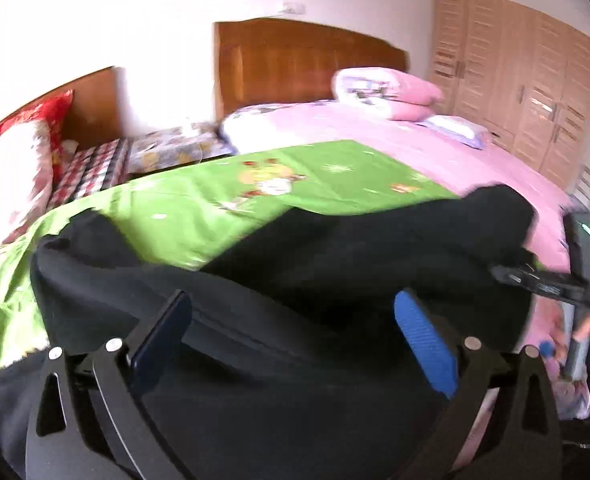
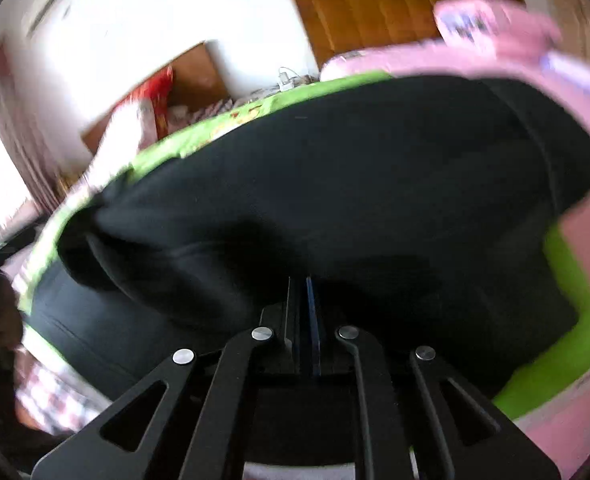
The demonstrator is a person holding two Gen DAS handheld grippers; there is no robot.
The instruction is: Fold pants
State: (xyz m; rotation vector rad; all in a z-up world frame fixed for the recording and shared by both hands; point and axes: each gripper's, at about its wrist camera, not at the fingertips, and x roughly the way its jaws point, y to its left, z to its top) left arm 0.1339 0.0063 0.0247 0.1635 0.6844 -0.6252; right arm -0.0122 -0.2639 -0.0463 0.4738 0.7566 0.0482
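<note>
Black pants (image 1: 335, 248) lie crumpled across a green printed sheet (image 1: 255, 184) on the bed. My left gripper (image 1: 293, 298) stands wide open just above the near part of the pants, its dark finger (image 1: 163, 332) and blue-padded finger (image 1: 423, 340) far apart with nothing pinched. In the right wrist view the pants (image 2: 335, 180) fill the middle. My right gripper (image 2: 301, 280) is shut, its tips buried in a raised fold of the black cloth. The right gripper (image 1: 575, 280) also shows at the right edge of the left wrist view, by the pants' right end.
Pink bedding (image 1: 455, 152) covers the far side of the bed, with a folded pink quilt (image 1: 383, 88) by the wooden headboard (image 1: 303, 60). A louvred wardrobe (image 1: 515, 80) stands at the right. A second bed with a red pillow (image 1: 39, 116) sits at the left.
</note>
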